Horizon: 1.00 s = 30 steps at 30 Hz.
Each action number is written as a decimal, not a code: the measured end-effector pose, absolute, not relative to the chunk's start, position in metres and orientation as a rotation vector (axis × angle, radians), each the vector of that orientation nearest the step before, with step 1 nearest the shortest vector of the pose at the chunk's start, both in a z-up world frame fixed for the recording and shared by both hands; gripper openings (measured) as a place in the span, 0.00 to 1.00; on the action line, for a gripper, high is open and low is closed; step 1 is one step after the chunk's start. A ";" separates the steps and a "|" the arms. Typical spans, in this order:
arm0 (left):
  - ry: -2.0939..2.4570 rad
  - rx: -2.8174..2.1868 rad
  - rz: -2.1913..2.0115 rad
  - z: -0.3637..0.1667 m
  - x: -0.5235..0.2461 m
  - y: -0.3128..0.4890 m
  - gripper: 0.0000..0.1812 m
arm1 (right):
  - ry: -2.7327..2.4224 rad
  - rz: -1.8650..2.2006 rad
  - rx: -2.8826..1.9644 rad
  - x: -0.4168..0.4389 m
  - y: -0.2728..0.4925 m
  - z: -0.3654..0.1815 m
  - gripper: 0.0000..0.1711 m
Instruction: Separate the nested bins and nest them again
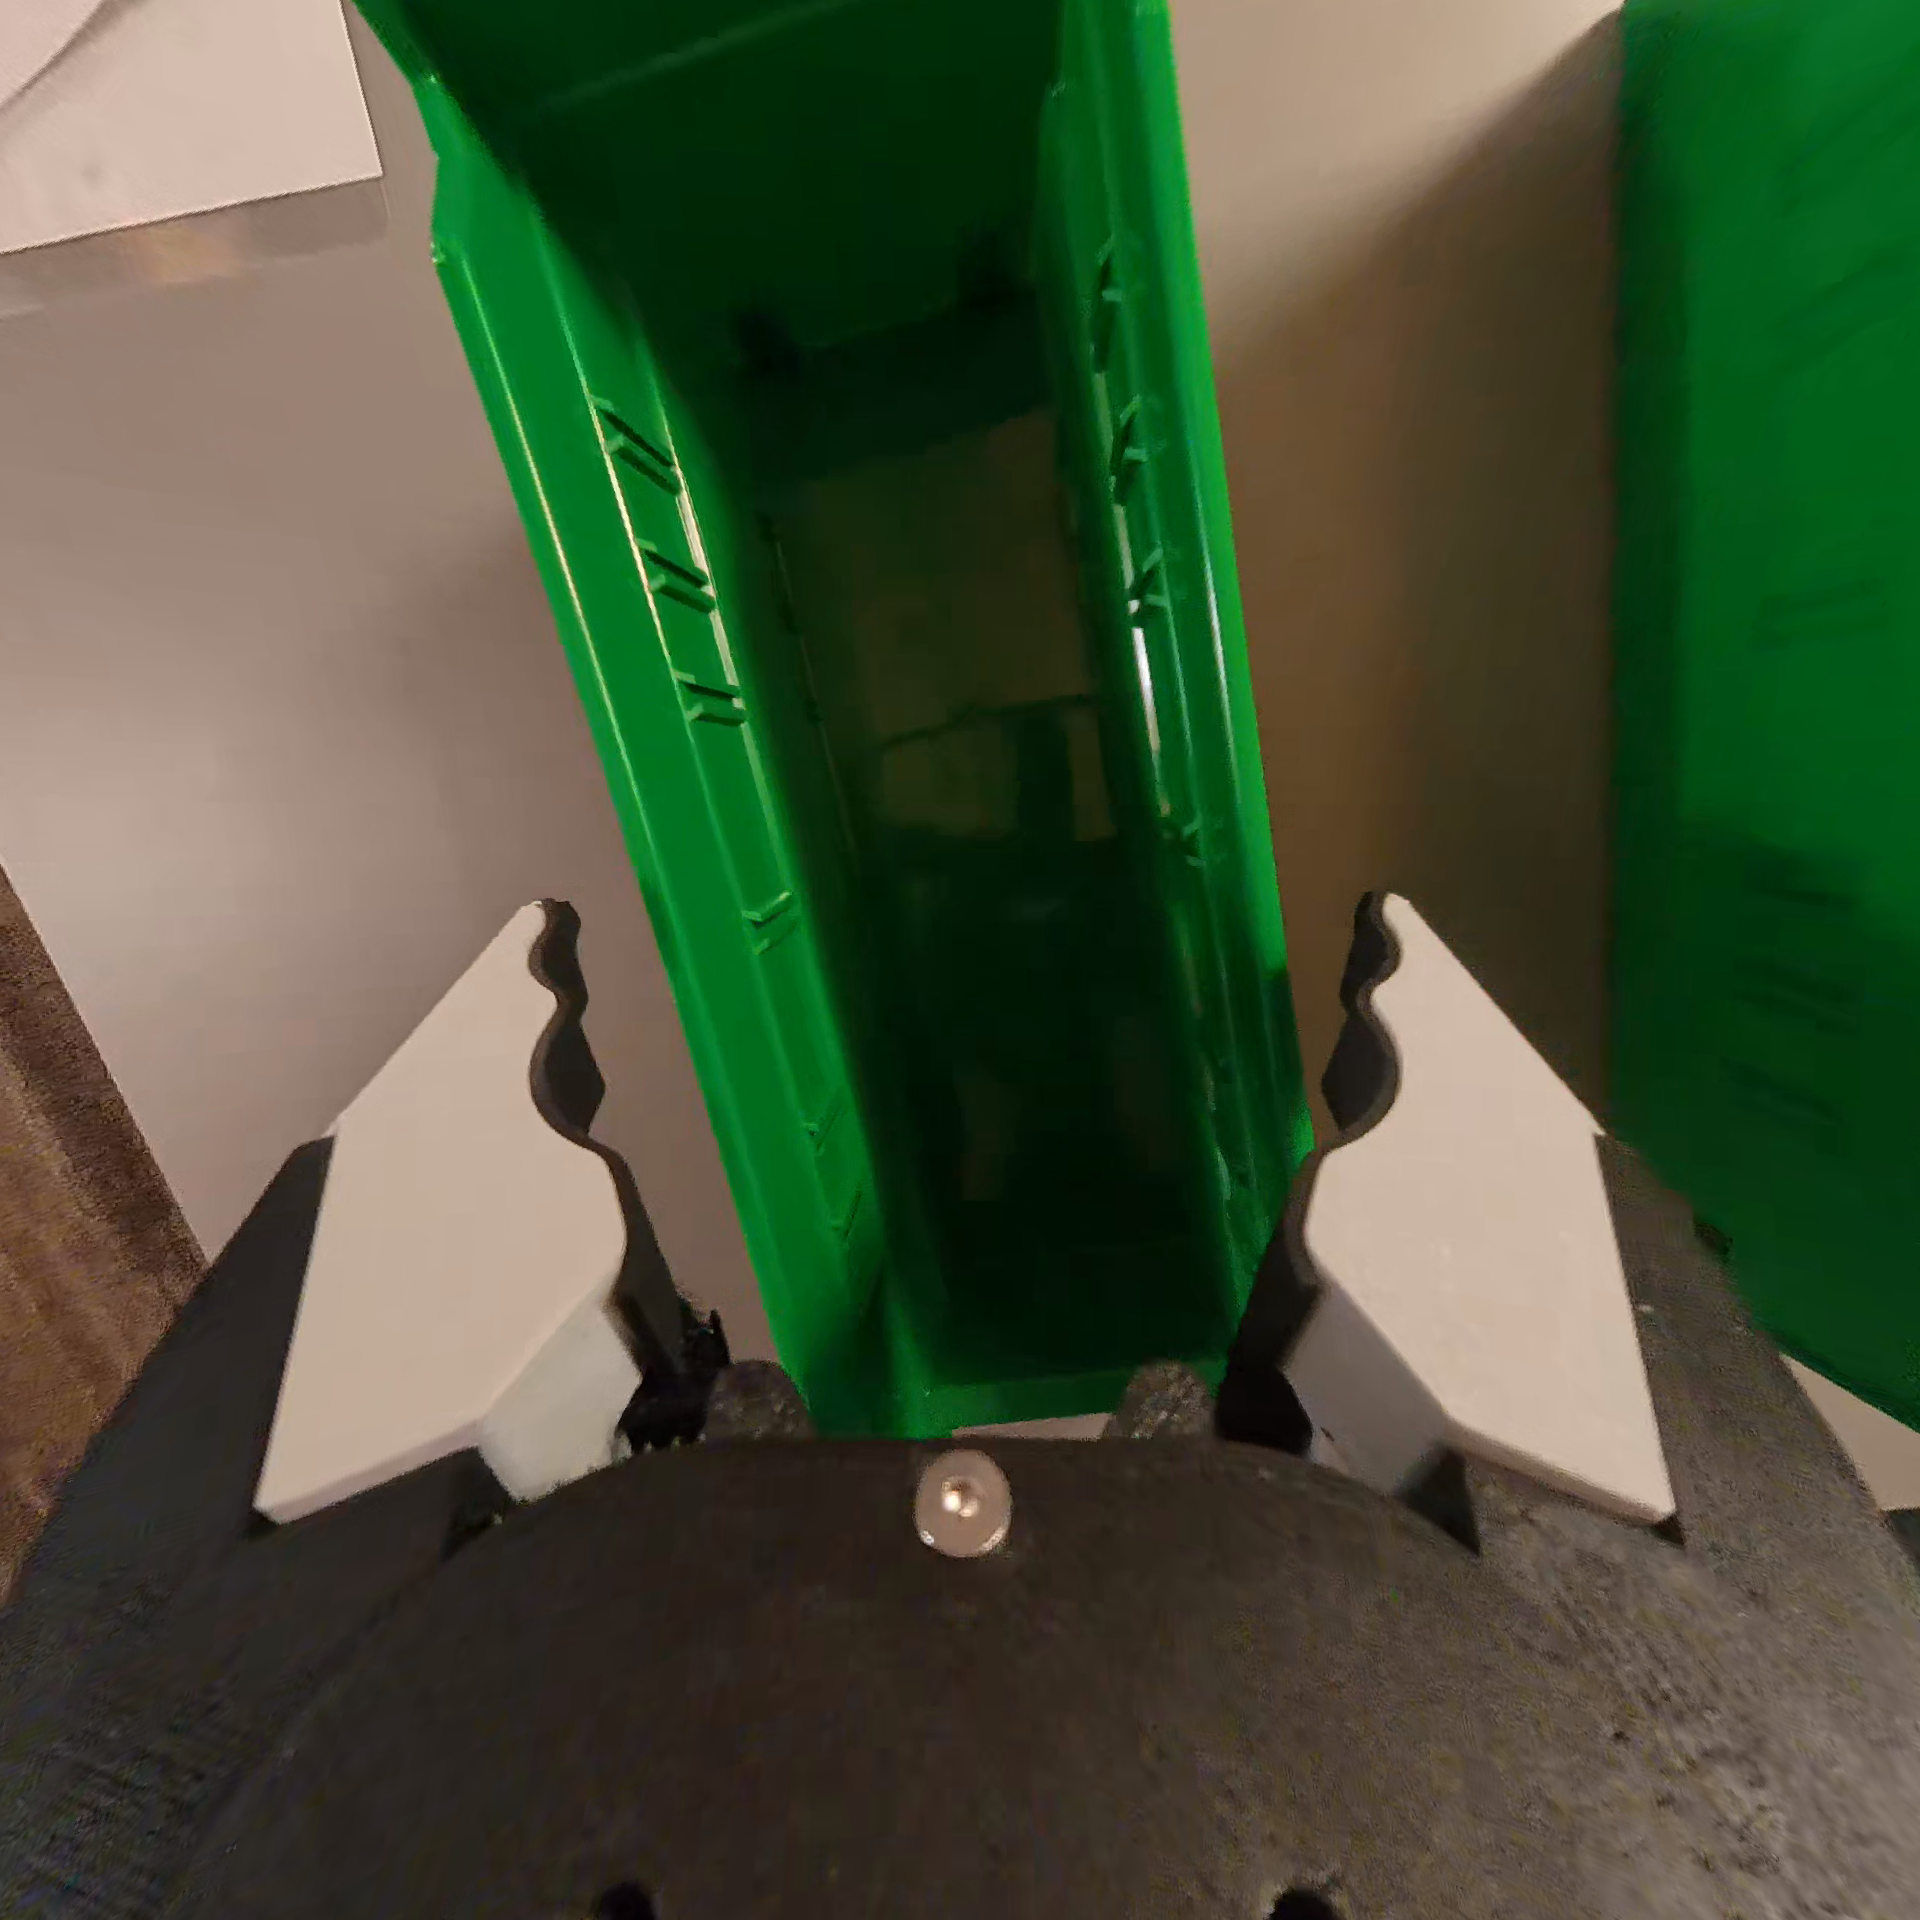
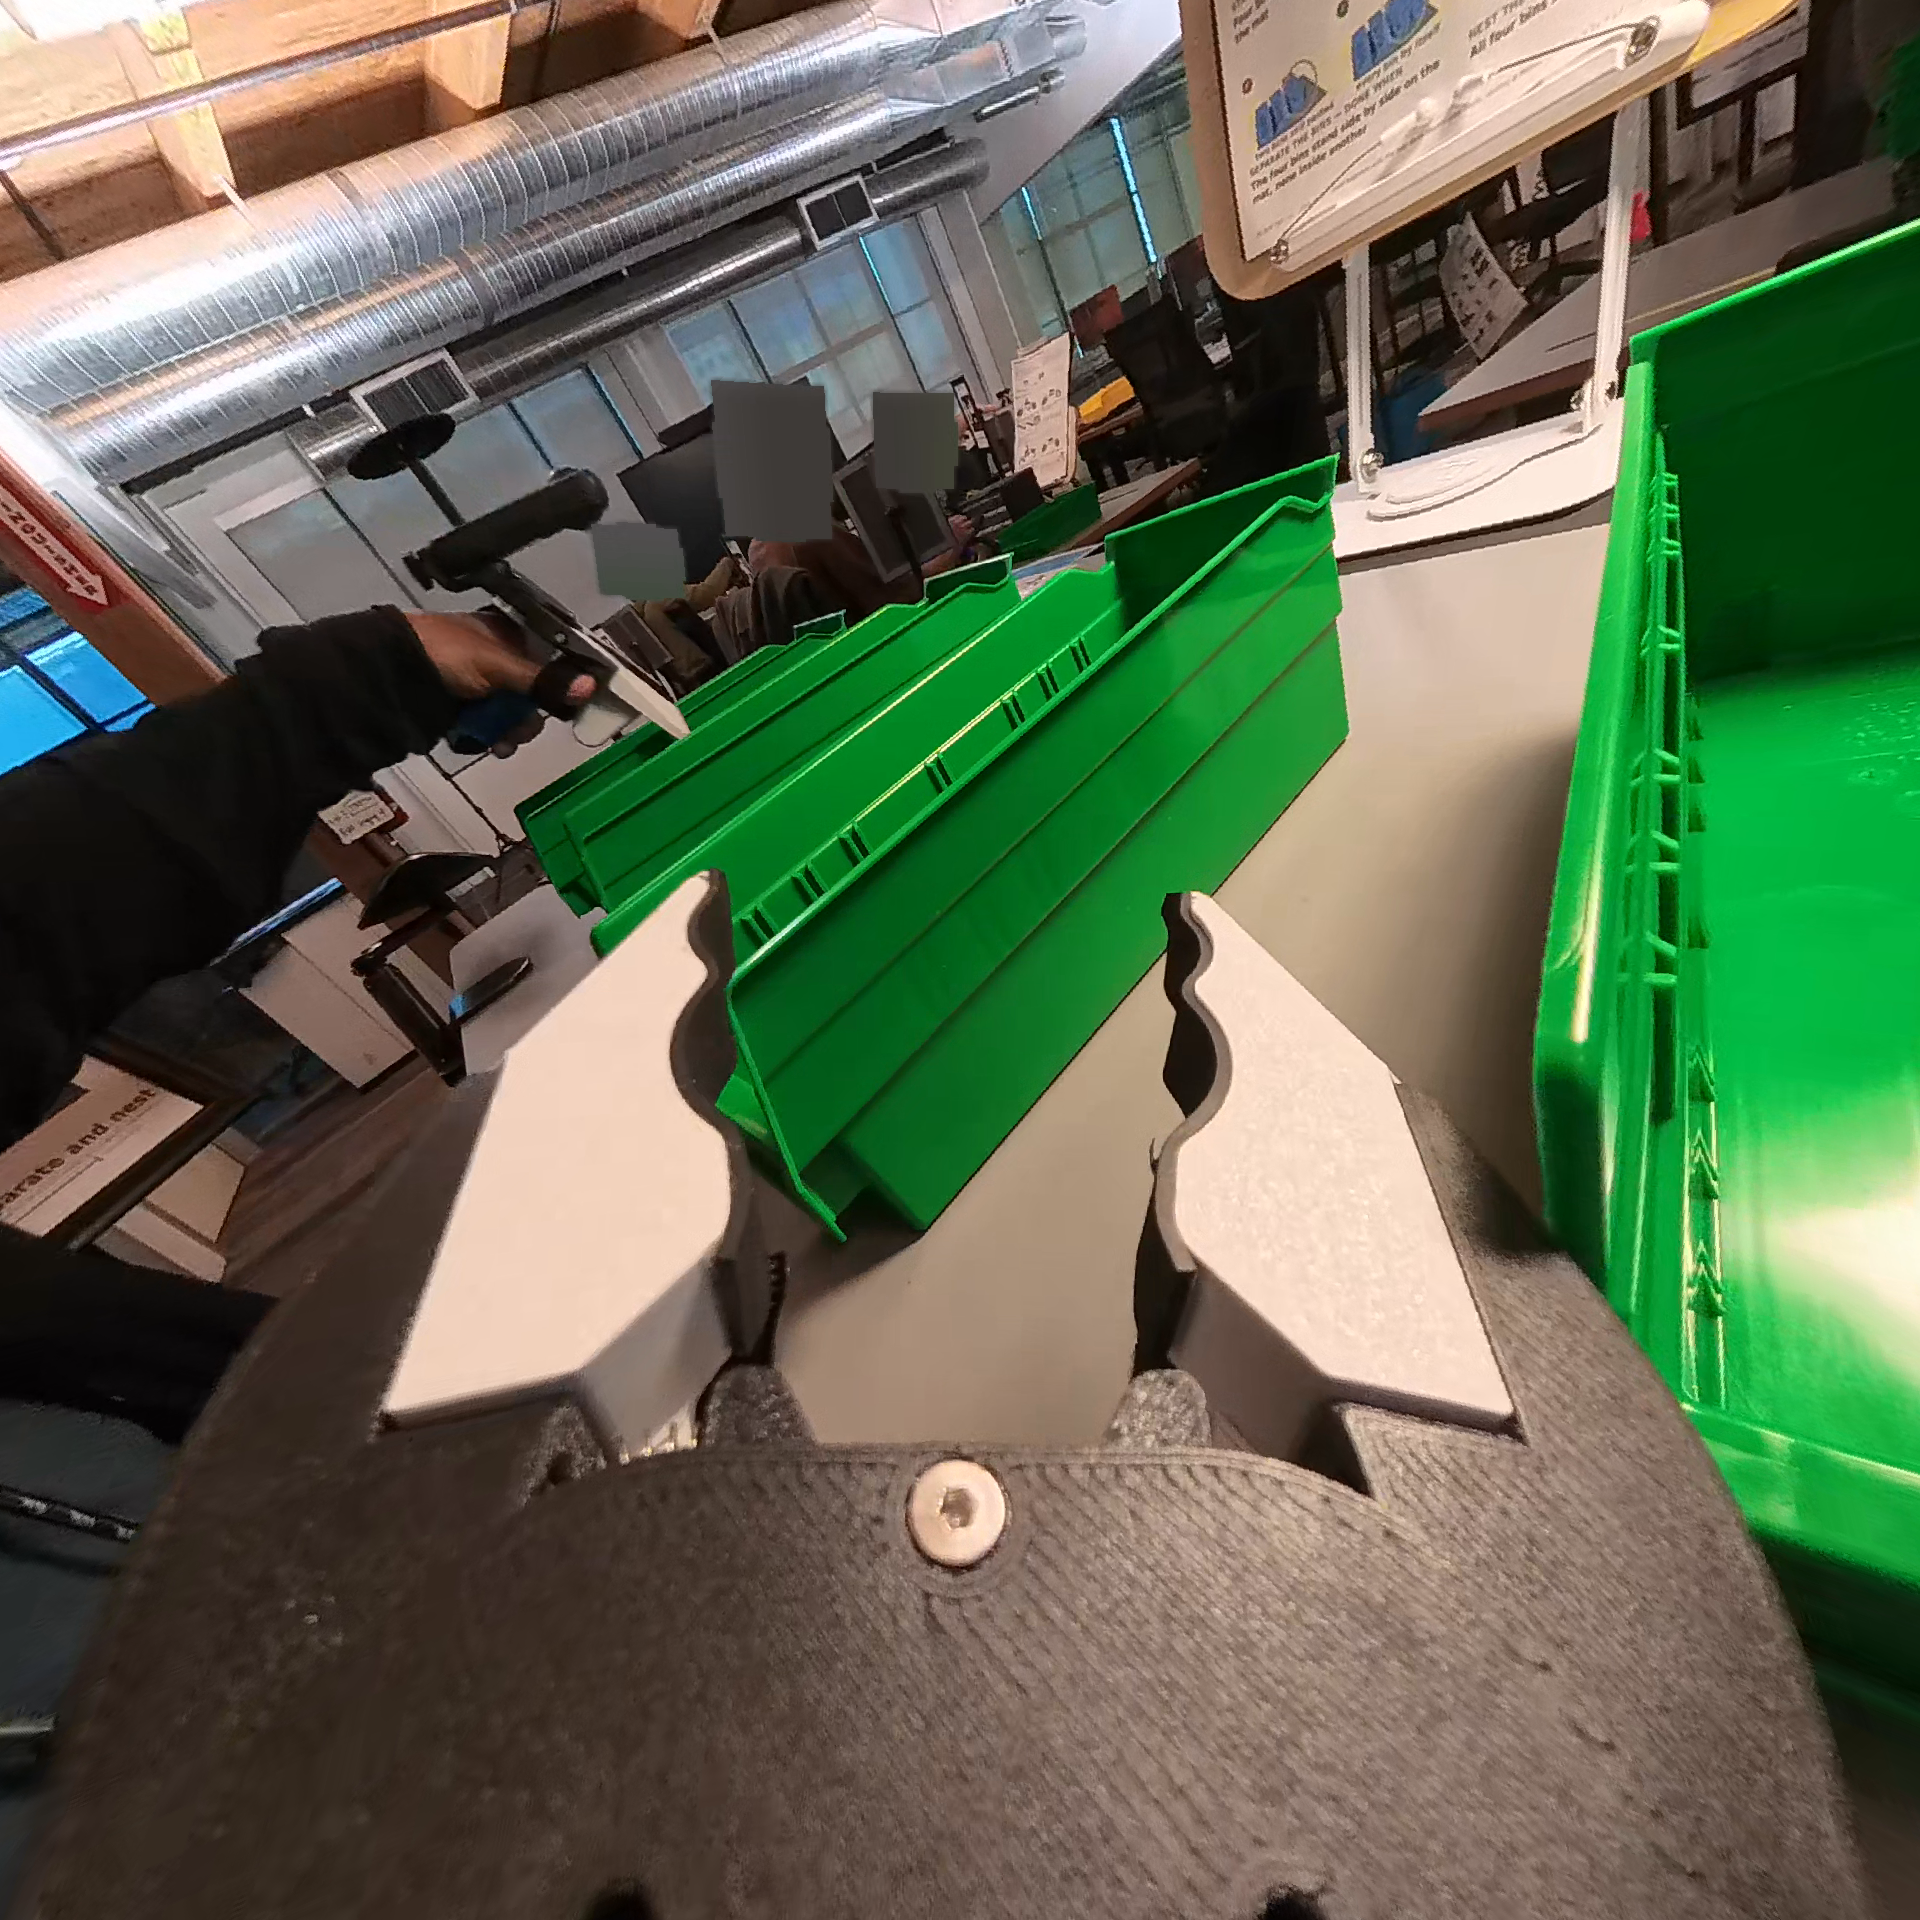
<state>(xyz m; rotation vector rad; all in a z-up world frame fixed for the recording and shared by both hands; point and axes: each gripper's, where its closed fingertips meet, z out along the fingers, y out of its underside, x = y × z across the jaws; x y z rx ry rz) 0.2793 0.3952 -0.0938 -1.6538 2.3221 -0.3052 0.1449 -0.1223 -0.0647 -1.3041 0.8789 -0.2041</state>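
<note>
The narrow green bin point(image 1: 935, 727) lies dead ahead of the left tongs point(image 1: 961, 1023), its long axis running straight away from them, its near end between the wide-open, empty jaws. The right tongs point(image 2: 951, 1029) gape empty too, beside a tilted narrow bin point(image 2: 1039, 862). I count 3 narrow bins and 1 wide bin point(image 2: 1766, 935) on the tabletop point(image 2: 1455, 727).

A pale grey table point(image 2: 1455, 727) carries the work. Overhead run silver ducts point(image 2: 364, 260) under wooden beams point(image 2: 208, 62), with square vents point(image 2: 416, 390) below them. A row of tall windows point(image 2: 727, 353) lets in bluish daylight across the far wall. Beyond stand desks point(image 2: 1507, 364) and dark chairs point(image 2: 1153, 364). From the left wrist view, brown carpet point(image 1: 73, 1143) shows past the table edge.
</note>
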 end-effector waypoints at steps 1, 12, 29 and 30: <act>2.325 -1.660 -0.296 -0.095 0.281 0.396 0.79 | 0.883 -0.209 -1.306 0.145 -0.122 -0.065 0.49; 2.358 -1.759 -0.278 -0.110 0.282 0.392 0.68 | 0.902 -0.187 -1.326 0.153 -0.117 -0.070 0.48; 2.251 -1.791 -0.520 -0.038 0.290 0.374 0.54 | 0.877 -0.162 -1.262 0.149 -0.123 -0.062 0.46; 2.260 -1.777 -0.563 -0.024 0.288 0.363 0.54 | 0.878 -0.161 -1.265 0.149 -0.123 -0.063 0.46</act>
